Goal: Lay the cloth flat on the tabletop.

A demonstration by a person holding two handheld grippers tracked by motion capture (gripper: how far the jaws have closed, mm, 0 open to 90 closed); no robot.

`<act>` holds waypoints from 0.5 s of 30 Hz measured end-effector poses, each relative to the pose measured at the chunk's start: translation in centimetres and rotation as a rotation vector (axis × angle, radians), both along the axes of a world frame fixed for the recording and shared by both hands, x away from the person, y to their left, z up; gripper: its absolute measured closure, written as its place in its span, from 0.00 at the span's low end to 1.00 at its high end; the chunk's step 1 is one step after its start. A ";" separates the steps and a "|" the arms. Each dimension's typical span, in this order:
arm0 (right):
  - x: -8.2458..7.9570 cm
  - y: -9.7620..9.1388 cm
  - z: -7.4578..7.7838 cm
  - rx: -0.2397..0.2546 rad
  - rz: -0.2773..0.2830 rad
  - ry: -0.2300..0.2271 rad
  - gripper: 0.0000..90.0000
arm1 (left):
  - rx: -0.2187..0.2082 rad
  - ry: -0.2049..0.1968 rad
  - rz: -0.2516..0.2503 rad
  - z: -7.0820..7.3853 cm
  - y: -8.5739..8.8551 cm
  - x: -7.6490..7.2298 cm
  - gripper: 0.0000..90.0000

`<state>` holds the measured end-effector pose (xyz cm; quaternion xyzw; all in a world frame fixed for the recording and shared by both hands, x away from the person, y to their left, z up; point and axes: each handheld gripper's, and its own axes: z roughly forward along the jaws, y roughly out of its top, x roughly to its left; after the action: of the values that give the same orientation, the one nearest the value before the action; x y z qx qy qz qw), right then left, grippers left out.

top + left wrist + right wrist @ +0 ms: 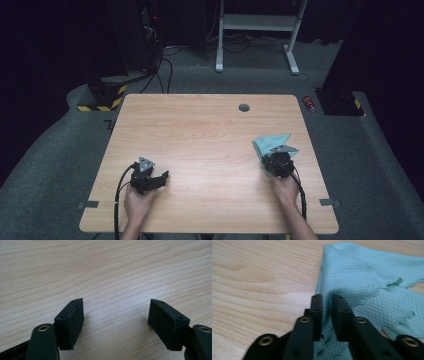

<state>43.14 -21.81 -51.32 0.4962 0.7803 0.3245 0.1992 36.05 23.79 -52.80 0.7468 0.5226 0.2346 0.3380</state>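
Right gripper (326, 305) jaws pinch cloth (367, 277) edge (cloth's long axis toward table's far-right); left gripper (115, 315) jaws open.

Dark lab: cables (160, 70), hazard-striped base (102, 97), desk frame (257, 30)

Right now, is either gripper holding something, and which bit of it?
The right gripper has its jaws pinched on the light green cloth, at its near edge. The left gripper holds nothing; its jaws stand open over the table.
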 end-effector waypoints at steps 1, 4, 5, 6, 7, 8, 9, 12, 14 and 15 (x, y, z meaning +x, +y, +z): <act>0.0 0.0 0.0 0.000 0.000 0.000 0.95 | 0.000 0.000 0.000 0.0 0.0 0.0 0.32; 0.0 0.1 0.1 -0.004 0.014 -0.003 0.99 | -0.001 0.000 0.000 0.0 0.0 0.0 0.32; 0.0 0.1 0.1 -0.008 0.021 -0.006 1.00 | 0.000 0.000 0.000 0.0 0.0 0.0 0.32; -0.1 0.2 0.2 -0.002 0.025 -0.010 1.00 | -0.002 0.000 0.001 0.0 0.0 0.0 0.32; -0.1 0.2 0.2 -0.002 0.025 -0.010 1.00 | -0.002 0.000 0.001 0.0 0.0 0.0 0.32; -0.1 0.2 0.4 0.003 0.028 -0.010 1.00 | -0.002 0.001 0.001 0.0 0.0 0.0 0.32; -0.1 0.1 0.5 0.003 0.035 -0.016 1.00 | -0.002 0.000 0.001 0.0 0.0 0.0 0.32; -0.4 0.6 1.0 0.004 0.058 -0.030 1.00 | -0.002 0.001 0.001 0.0 0.0 0.0 0.32; -0.4 0.8 1.1 0.006 0.062 -0.032 1.00 | -0.002 0.000 0.001 0.0 0.0 0.0 0.32; -0.5 0.9 1.2 0.006 0.070 -0.033 1.00 | -0.002 0.000 0.000 0.0 0.0 0.0 0.32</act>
<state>42.66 -20.89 -50.12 0.4639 0.7928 0.3416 0.1991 36.04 23.78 -52.80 0.7464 0.5230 0.2340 0.3384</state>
